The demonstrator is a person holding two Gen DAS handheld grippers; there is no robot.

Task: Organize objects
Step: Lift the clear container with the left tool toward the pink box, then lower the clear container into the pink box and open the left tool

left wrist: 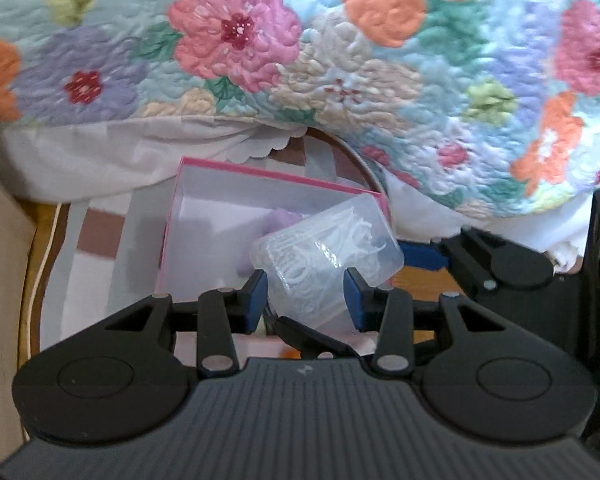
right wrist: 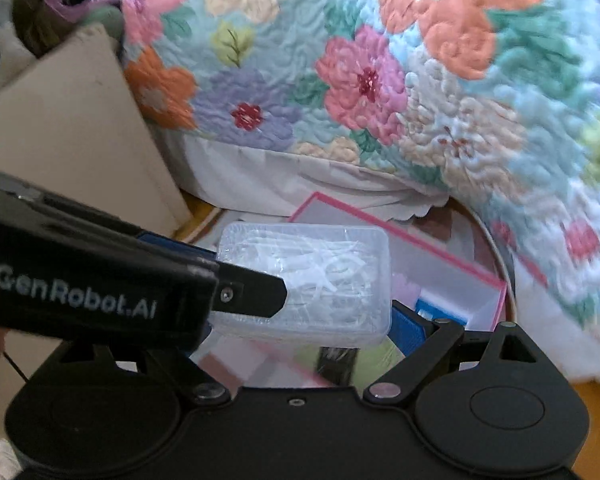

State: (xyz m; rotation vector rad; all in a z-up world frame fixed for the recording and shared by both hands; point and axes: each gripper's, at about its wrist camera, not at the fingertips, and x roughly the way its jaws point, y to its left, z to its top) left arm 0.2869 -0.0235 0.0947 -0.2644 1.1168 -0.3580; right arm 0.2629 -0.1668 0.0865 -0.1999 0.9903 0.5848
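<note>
My left gripper is shut across the narrow width of a clear plastic box of white floss picks, holding it tilted above an open pink-rimmed box. The same clear box fills the middle of the right wrist view, in front of the pink-rimmed box. My right gripper stands wide around its length. One blue pad lies right beside the clear box's end. The left gripper hides the other pad, so any pressing is unclear.
The pink-rimmed box holds a lilac item and a blue-and-white item. It rests on a checked cloth over a round table. A floral quilt hangs close behind. A beige board leans at the left.
</note>
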